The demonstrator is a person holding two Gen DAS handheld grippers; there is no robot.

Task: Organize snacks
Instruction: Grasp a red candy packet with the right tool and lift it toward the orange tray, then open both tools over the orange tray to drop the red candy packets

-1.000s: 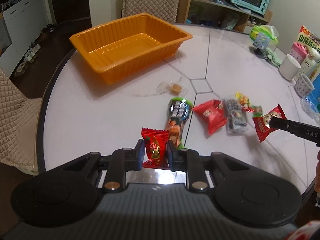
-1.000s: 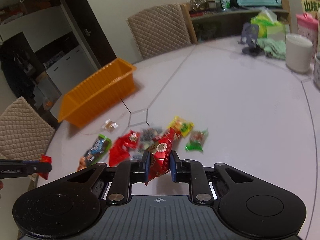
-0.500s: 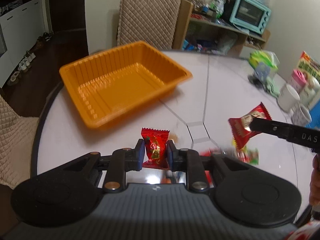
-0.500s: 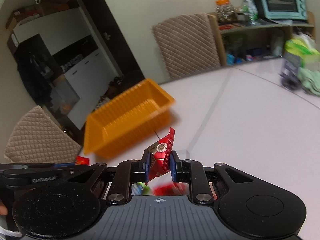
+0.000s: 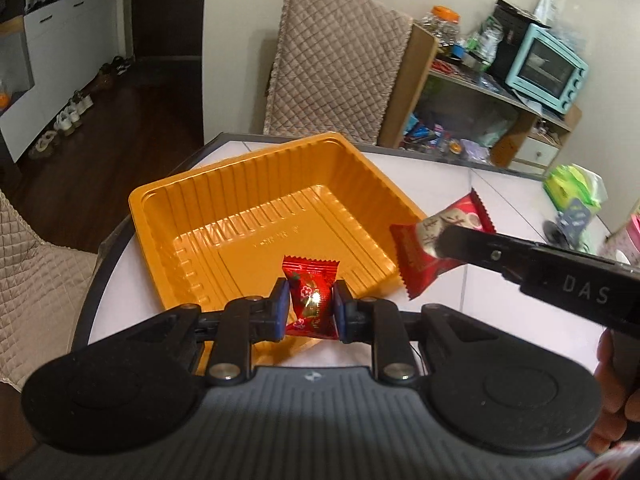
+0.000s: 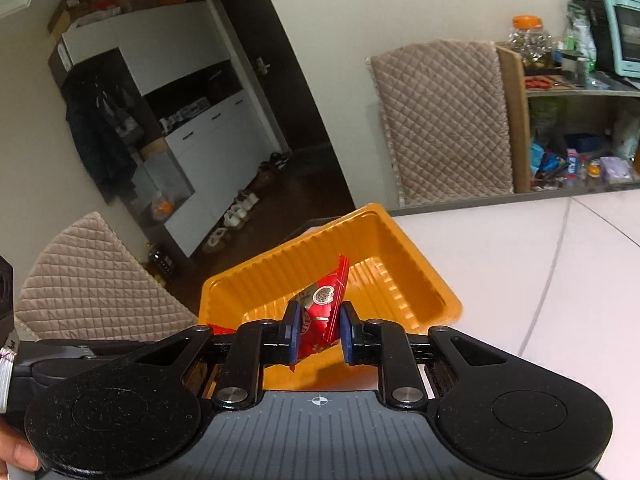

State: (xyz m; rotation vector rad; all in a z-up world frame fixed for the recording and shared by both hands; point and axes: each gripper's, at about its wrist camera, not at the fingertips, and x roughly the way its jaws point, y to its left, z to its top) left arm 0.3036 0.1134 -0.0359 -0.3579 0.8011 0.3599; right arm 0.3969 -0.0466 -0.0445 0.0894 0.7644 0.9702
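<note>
Orange tray [image 5: 224,216] seen on white table [image 5: 500,208], beyond both jaw pairs. Left gripper [image 5: 310,309] clamped on red candy [image 5: 311,296]. Right gripper [image 6: 319,332] clamped on red snack packet [image 6: 322,308], held over tray.

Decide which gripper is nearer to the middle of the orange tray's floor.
Left. The left gripper holds its candy above the orange tray floor near the front wall; the right gripper sits beside the tray's right rim.
</note>
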